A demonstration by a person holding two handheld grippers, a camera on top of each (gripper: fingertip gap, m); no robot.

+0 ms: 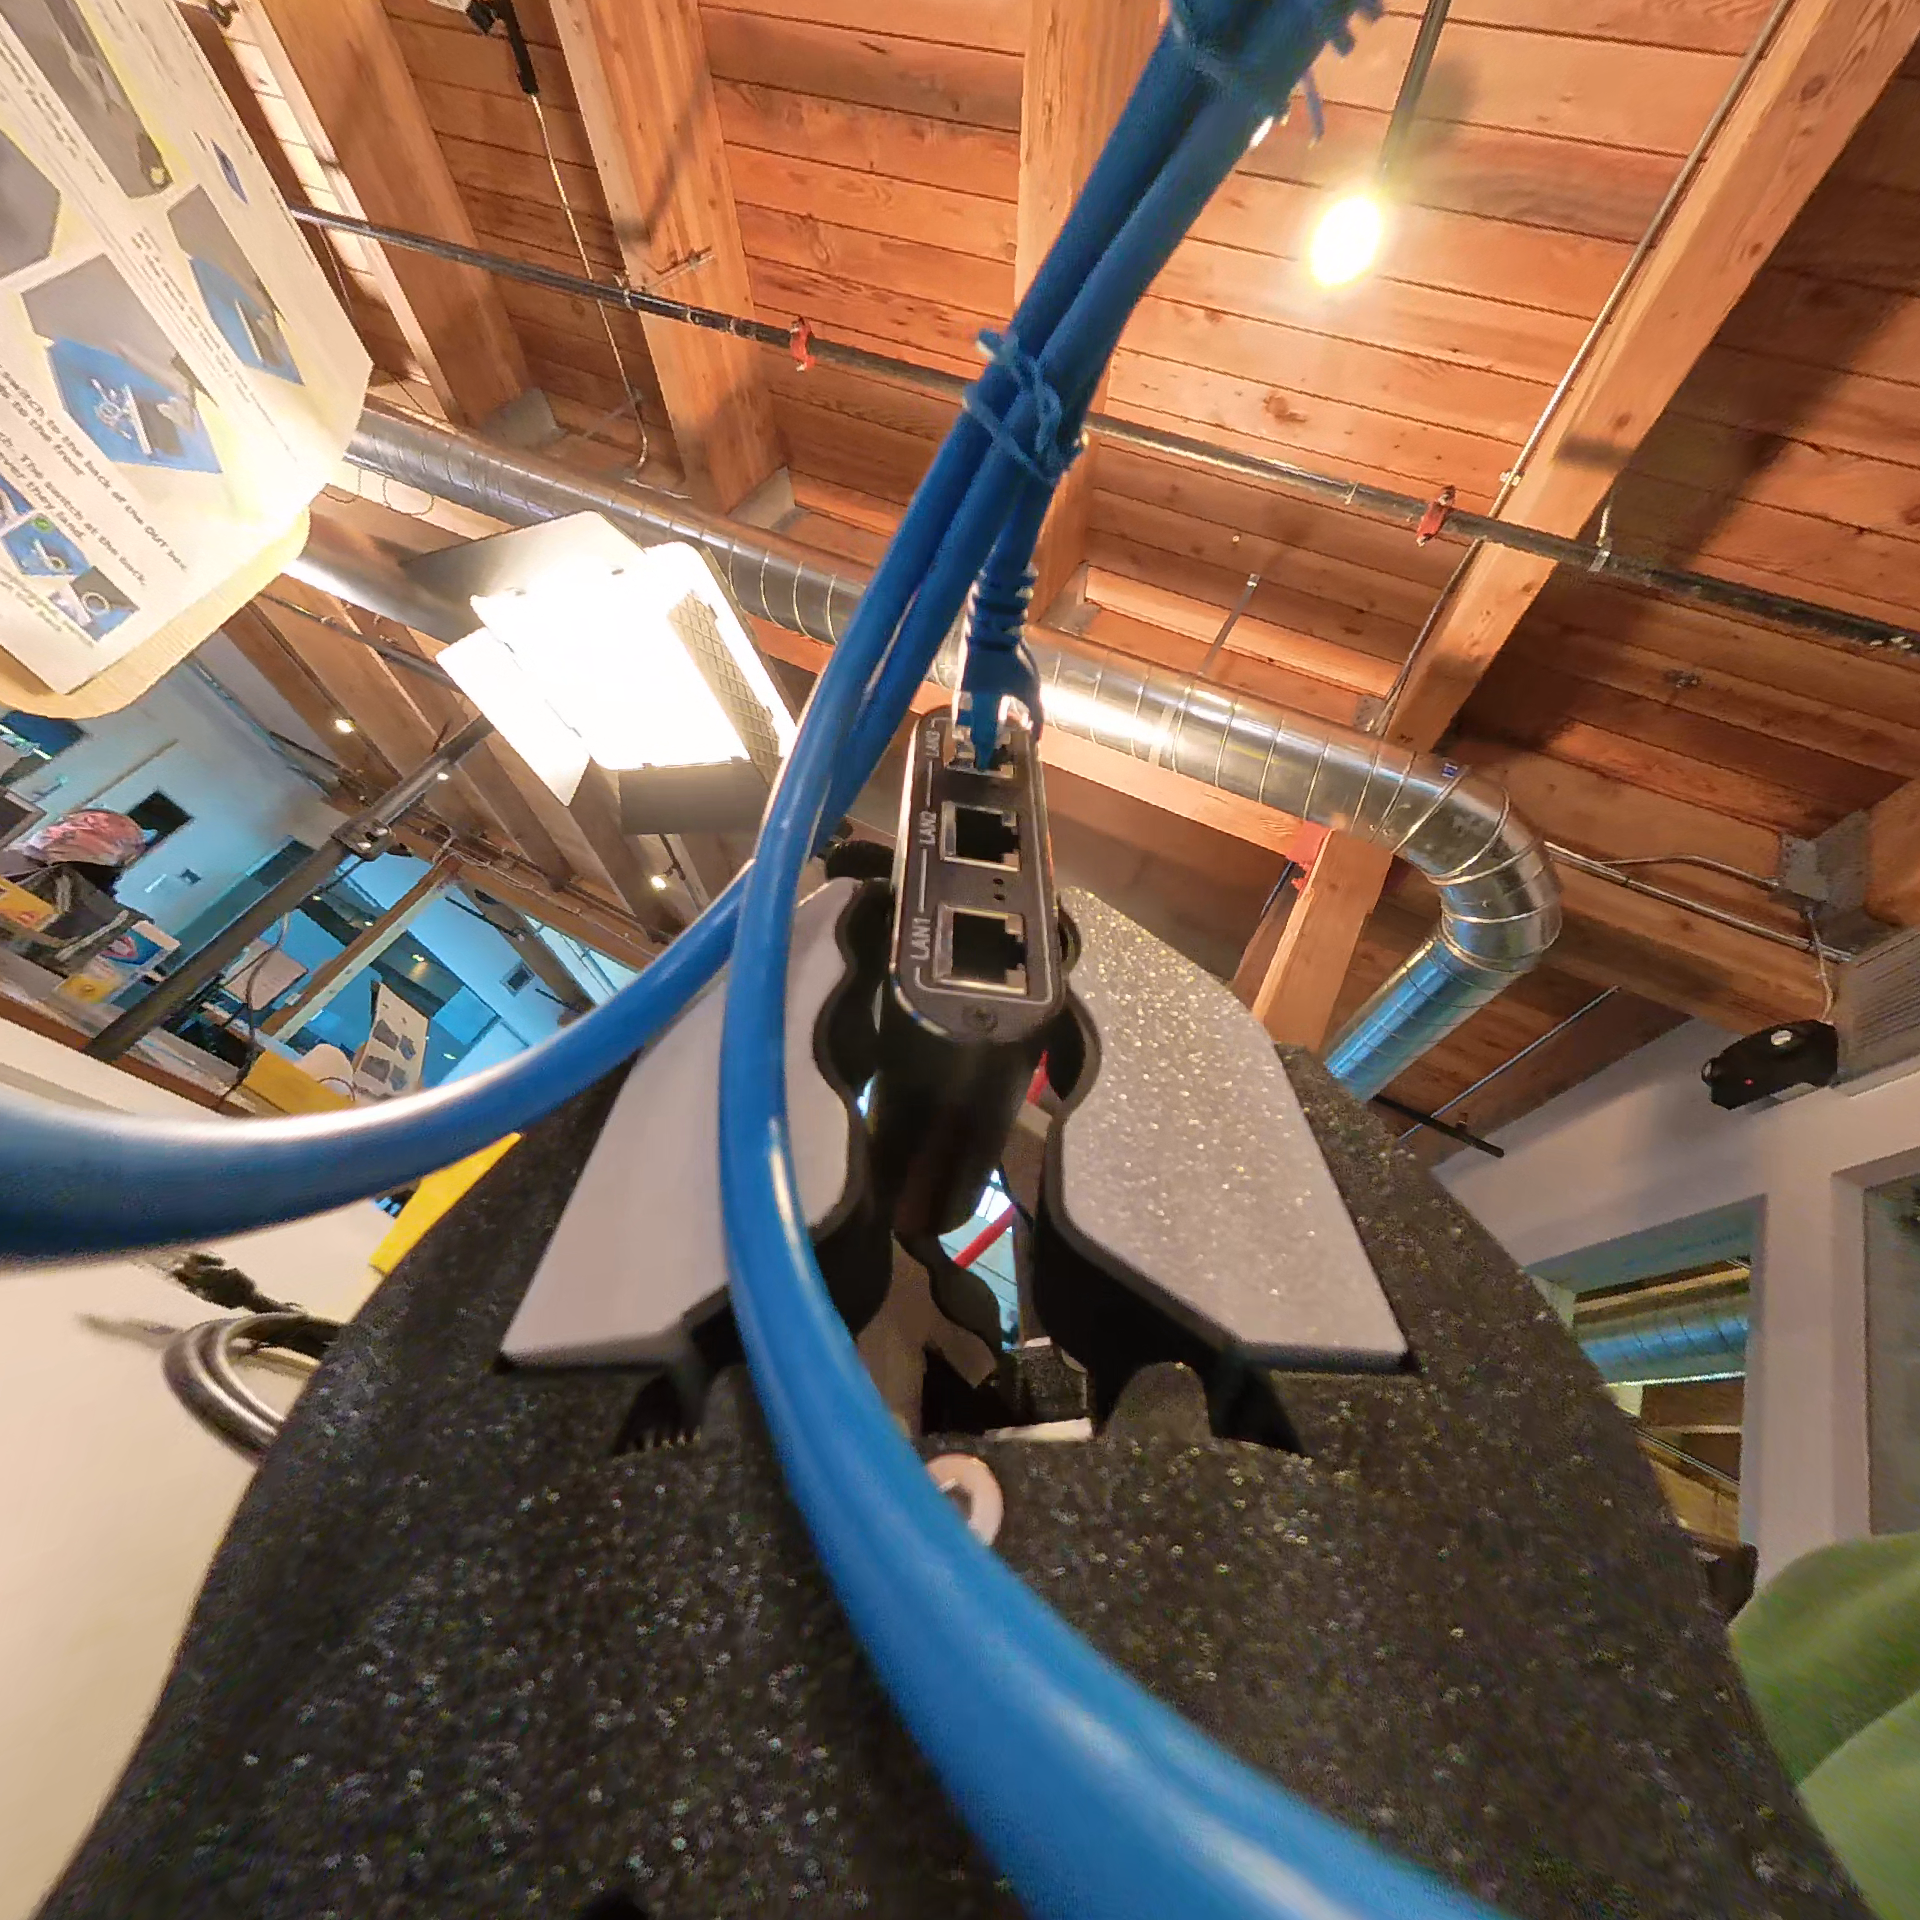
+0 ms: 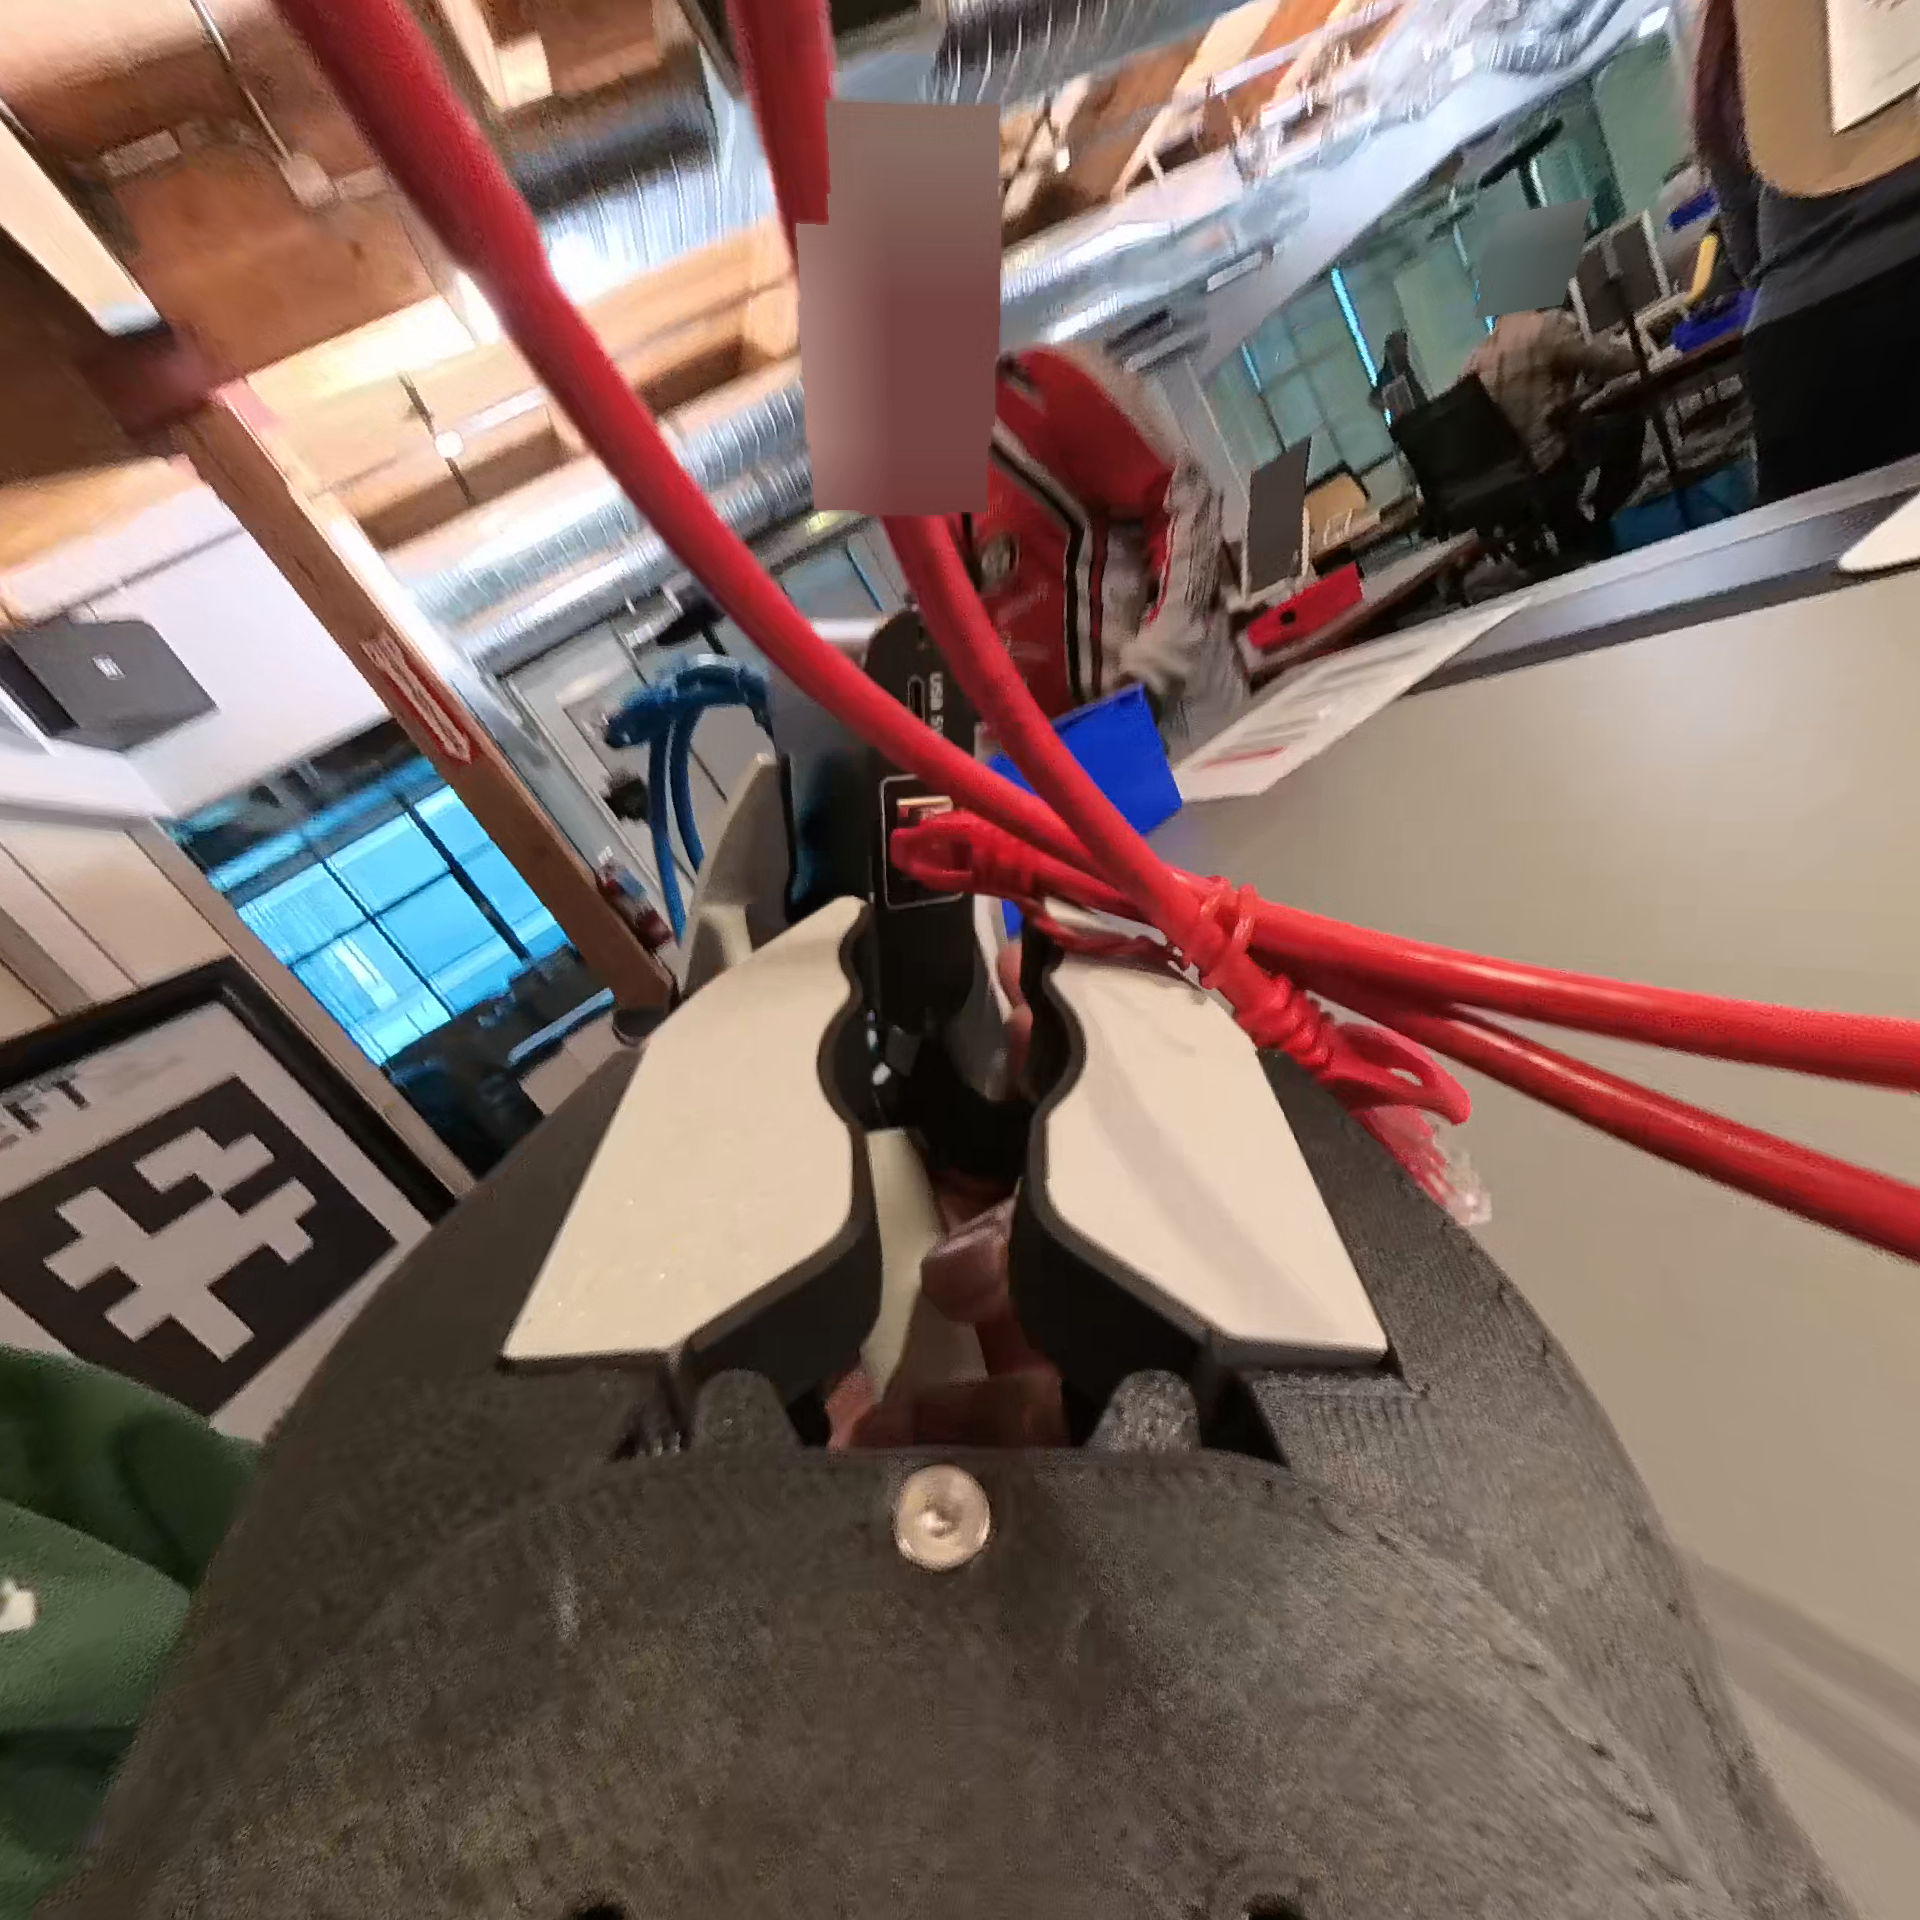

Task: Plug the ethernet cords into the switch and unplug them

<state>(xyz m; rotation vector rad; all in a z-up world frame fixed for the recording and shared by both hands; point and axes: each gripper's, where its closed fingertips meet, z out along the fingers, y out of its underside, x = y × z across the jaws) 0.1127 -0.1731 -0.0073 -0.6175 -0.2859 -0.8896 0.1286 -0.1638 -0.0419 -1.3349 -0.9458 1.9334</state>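
Blue cord [image 1: 831,1351] loops nearest; left gripper [image 1: 961,1049] clamps the switch [image 1: 977,883], right gripper's [image 2: 951,1049] fingers too. Judged step: seating red plug [image 2: 940,852]; press straight.

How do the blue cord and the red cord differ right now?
Colour: the blue cord is blue and the red cord is red.
Place: the blue cord's plug sits in the end port of the switch, on its three-port face. The red cord's plug is at a port on another face; I cannot tell if it is seated.
Loose end: the red cord's spare plug dangles in view; the blue cord's does not show.
Shared: a matching twist tie binds each.
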